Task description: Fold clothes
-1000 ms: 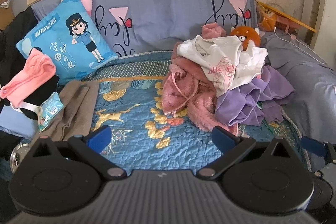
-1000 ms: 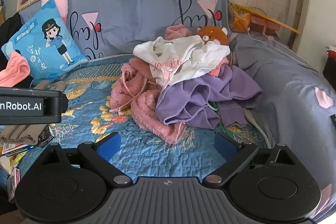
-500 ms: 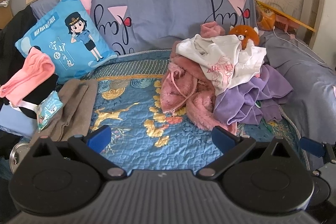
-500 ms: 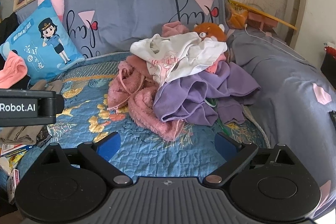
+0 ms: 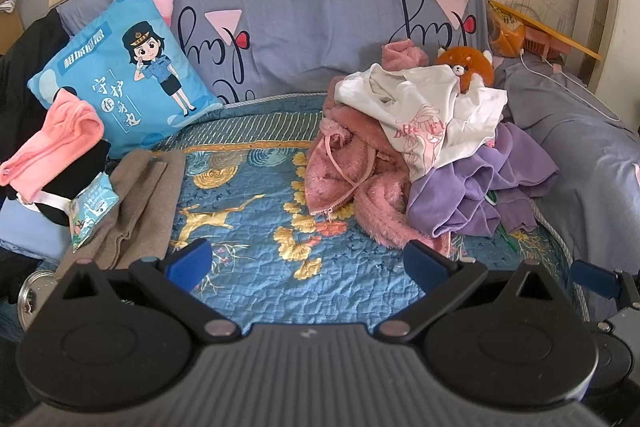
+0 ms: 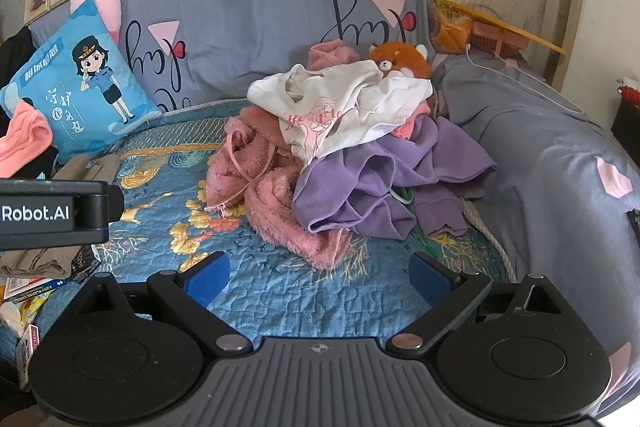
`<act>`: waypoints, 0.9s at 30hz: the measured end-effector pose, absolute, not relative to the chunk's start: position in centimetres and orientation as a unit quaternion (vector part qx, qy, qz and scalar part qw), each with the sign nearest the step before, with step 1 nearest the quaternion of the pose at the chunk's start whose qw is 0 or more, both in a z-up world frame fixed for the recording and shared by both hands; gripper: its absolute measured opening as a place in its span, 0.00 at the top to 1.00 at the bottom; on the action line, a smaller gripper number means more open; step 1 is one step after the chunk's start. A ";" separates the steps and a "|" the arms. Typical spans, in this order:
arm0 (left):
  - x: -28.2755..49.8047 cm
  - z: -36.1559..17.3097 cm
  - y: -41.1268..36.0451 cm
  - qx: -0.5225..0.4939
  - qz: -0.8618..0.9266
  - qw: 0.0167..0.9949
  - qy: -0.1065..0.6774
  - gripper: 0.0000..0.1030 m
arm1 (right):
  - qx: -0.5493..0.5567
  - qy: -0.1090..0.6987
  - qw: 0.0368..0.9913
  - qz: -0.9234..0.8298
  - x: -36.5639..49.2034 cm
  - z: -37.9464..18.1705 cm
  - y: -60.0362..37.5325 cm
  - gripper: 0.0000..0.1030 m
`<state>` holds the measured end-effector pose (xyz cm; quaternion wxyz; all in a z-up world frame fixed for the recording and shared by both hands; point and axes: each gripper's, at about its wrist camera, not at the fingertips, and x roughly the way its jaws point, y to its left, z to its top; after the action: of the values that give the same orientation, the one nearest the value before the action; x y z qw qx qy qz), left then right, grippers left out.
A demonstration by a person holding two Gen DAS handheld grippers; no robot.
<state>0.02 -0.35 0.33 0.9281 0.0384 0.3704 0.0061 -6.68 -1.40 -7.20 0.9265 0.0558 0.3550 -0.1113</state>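
Both the left gripper [image 5: 306, 263] and right gripper [image 6: 320, 275] hang spread and empty above the quilt's [image 6: 280, 291] front edge. The clothes pile [image 6: 340, 155] sits at its back-right corner; grabbing the white shirt [image 6: 340, 107] could drag tangled garments along.

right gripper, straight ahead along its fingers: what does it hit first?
Probably the fuzzy pink jacket at the near edge of the pile, after bare blue quilt. The right gripper is open and empty; depth is uncertain.

Bare blue quilt [image 5: 256, 227] ahead, clothes pile [image 5: 420, 155] blocking right, folded brown garment [image 5: 136, 203] left
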 end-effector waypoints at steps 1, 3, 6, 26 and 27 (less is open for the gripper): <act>0.0 0.3 -0.3 0.039 0.006 0.928 0.370 0.00 | 0.056 0.355 0.927 -0.111 -6.7 -7.2 -1.4 0.06; 0.0 0.3 -0.3 0.038 0.006 0.928 0.370 0.00 | 0.055 0.355 0.927 -0.111 -6.7 -7.2 -1.4 0.06; 0.0 0.3 -0.2 0.037 0.006 0.928 0.370 0.00 | 0.055 0.356 0.926 -0.110 -6.8 -7.3 -1.3 0.06; 0.0 0.2 0.1 0.034 0.007 0.926 0.375 0.00 | 0.055 0.361 0.925 -0.109 -6.9 -7.5 -1.1 0.06; 0.0 0.2 0.1 0.034 0.007 0.926 0.375 0.00 | 0.055 0.361 0.925 -0.109 -6.9 -7.5 -1.1 0.06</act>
<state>0.00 0.09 0.16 0.9262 0.0342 0.3753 0.0073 -6.89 -1.06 -7.50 0.9246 0.0549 0.3609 -0.1090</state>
